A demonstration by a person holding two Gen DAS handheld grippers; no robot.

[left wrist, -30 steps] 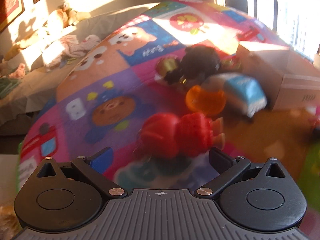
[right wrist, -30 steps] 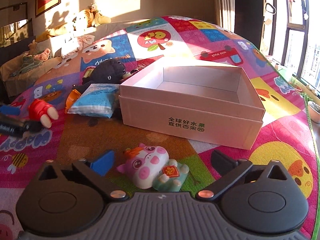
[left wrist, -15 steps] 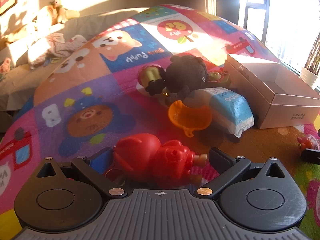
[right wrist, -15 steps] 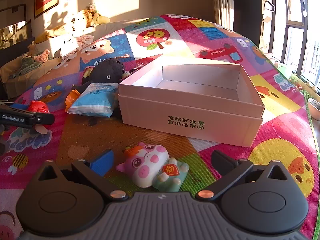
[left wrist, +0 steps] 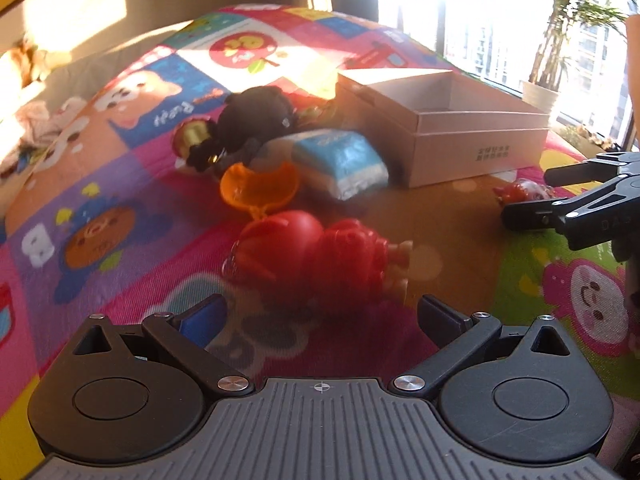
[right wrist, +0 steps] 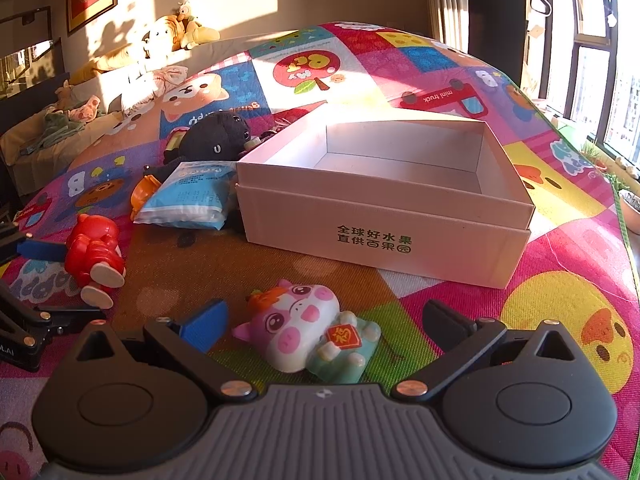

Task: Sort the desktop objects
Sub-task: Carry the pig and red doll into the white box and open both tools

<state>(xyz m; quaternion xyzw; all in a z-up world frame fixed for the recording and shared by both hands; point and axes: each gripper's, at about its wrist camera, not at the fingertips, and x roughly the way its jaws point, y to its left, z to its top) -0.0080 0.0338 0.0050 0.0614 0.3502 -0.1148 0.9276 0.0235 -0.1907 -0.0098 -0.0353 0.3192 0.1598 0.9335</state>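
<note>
You are backing the open left hand-held gripper (left wrist: 320, 316) off the red figure (left wrist: 320, 260) at 12 o'clock, ungrasped; right hand-held gripper (right wrist: 326, 320) open.

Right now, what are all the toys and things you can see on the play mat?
Box: one, white, open, mid-mat.
Red figure: one, red, lying left of box.
Pig toy: one, pink, lying before right gripper.
Blue packet: one, blue-white, against box's left side.
Black plush: one, black, behind packet.
Orange piece: one, orange, beside packet.
Mat: one, multicoloured.
Left gripper: open, facing red figure.
Right gripper: open, around pig toy.
</note>
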